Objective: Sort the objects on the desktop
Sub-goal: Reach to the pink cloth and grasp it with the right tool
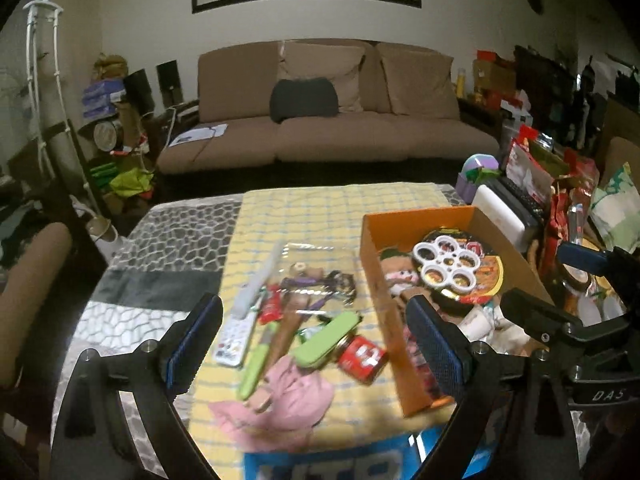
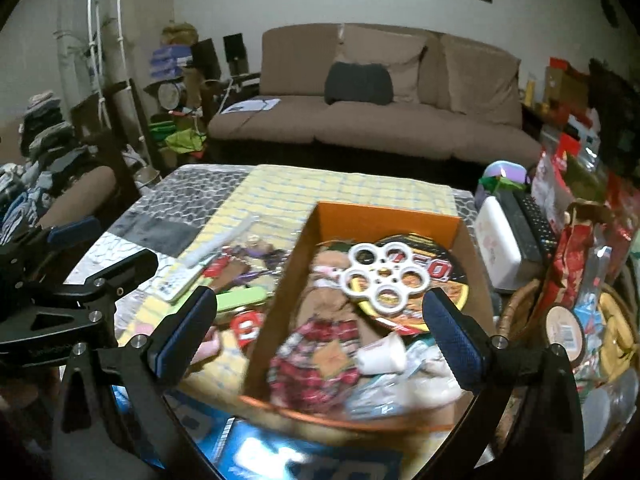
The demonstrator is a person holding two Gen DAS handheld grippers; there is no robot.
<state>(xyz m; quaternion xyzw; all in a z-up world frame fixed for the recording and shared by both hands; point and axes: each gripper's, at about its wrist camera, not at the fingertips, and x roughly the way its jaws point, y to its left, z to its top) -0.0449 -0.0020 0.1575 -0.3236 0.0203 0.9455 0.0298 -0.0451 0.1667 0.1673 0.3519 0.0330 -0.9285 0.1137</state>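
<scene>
Currently both empty: left gripper (image 1: 316, 344) spread wide above the loose pile on the yellow cloth (image 1: 344, 204), right gripper (image 2: 320, 332) spread wide over the orange box (image 2: 384, 216) at the table's right side. Risk: red jar (image 1: 362, 358) touches the green case (image 1: 326, 338), so 1 grab may drag both. White ring tray (image 2: 386, 278) sits loose on top, may slide.
</scene>
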